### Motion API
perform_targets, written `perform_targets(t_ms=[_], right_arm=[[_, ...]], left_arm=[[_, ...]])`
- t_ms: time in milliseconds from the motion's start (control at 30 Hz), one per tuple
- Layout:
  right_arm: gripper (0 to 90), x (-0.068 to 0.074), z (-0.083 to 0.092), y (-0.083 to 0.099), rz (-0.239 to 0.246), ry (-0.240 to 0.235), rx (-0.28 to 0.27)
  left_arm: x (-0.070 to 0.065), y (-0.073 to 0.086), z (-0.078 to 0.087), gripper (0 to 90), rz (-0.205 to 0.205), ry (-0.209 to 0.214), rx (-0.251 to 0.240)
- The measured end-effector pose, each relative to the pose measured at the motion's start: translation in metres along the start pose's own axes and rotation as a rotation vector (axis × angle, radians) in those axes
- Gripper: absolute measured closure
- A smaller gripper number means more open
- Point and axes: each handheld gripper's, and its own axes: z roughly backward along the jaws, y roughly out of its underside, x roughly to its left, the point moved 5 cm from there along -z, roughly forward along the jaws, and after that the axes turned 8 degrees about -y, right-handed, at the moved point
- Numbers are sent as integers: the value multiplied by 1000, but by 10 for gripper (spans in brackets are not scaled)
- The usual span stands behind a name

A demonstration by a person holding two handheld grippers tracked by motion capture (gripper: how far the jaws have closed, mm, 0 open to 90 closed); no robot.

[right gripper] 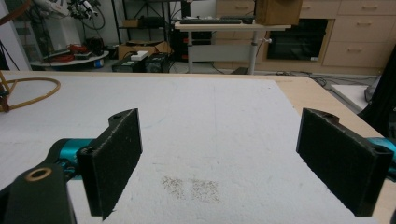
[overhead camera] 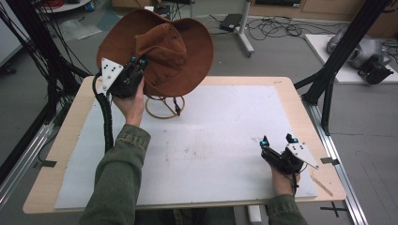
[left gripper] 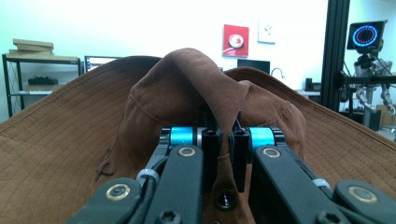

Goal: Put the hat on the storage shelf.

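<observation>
Left hand-held gripper (overhead camera: 136, 63) pinches crown of brown wide-brimmed suede hat (overhead camera: 176, 51), lifted above tan wire ring stand (overhead camera: 164, 107); right hand-held gripper (overhead camera: 278, 140) rests open on white-topped counter (overhead camera: 225, 154).

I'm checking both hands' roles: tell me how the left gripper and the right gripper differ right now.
The left gripper is shut on a fold of the brown hat's crown, while the right gripper is open with nothing between its pads. The left gripper is raised above the table; the right gripper sits low over the white mat. Each is held by a hand.
</observation>
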Motion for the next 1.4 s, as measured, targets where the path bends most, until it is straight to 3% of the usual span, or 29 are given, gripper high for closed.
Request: perform_targets(t_ms=[167,367,800,1133,1233,1400], right_arm=[[135,1,0,0,5,-3,3],[135,1,0,0,-1,-3,3],[135,1,0,0,0,-3,4],[135,1,0,0,3,-4,5],[135,1,0,0,5,-4,4],[135,1,0,0,4,-4,4]], left_arm=[[-1,1,-1,875,-1,3,4],[-2,9,-4,873,-25,6,56],[-5,14,-6,859,-45,6,78],[-2,15,-7,755,-30,-11,96],[-1,15,-7,659,-26,-23,102],[1,14,-6,573,-28,-32,103]])
